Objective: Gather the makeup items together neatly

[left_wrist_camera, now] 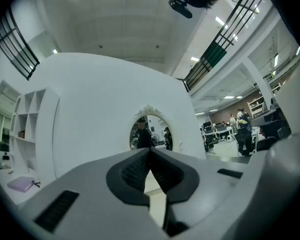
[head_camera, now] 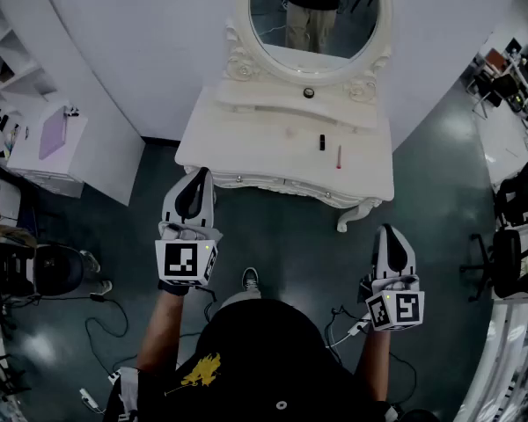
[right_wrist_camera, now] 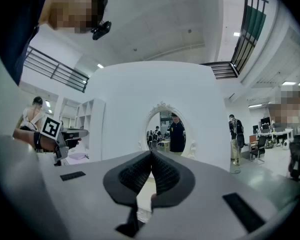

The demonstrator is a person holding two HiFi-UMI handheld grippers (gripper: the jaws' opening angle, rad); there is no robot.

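Note:
On the white dressing table (head_camera: 246, 139) lie a small black tube (head_camera: 322, 142), a thin pink stick (head_camera: 339, 156) to its right and a pale pink item (head_camera: 291, 133) to its left. A small round dark item (head_camera: 309, 92) sits on the raised shelf under the oval mirror (head_camera: 315, 11). My left gripper (head_camera: 196, 176) hangs level just short of the table's front left edge, jaws shut and empty. My right gripper (head_camera: 390, 232) is lower right, over the floor, also shut with nothing in it. Both gripper views look along closed jaws toward the mirror (left_wrist_camera: 150, 131) (right_wrist_camera: 166, 126).
A low white cabinet (head_camera: 48, 148) with a purple pad (head_camera: 53, 132) stands at the left. Cables (head_camera: 97, 328) trail over the dark floor. Office chairs (head_camera: 510, 262) and desks line the right side. A person (right_wrist_camera: 234, 134) stands to the right of the curved white wall.

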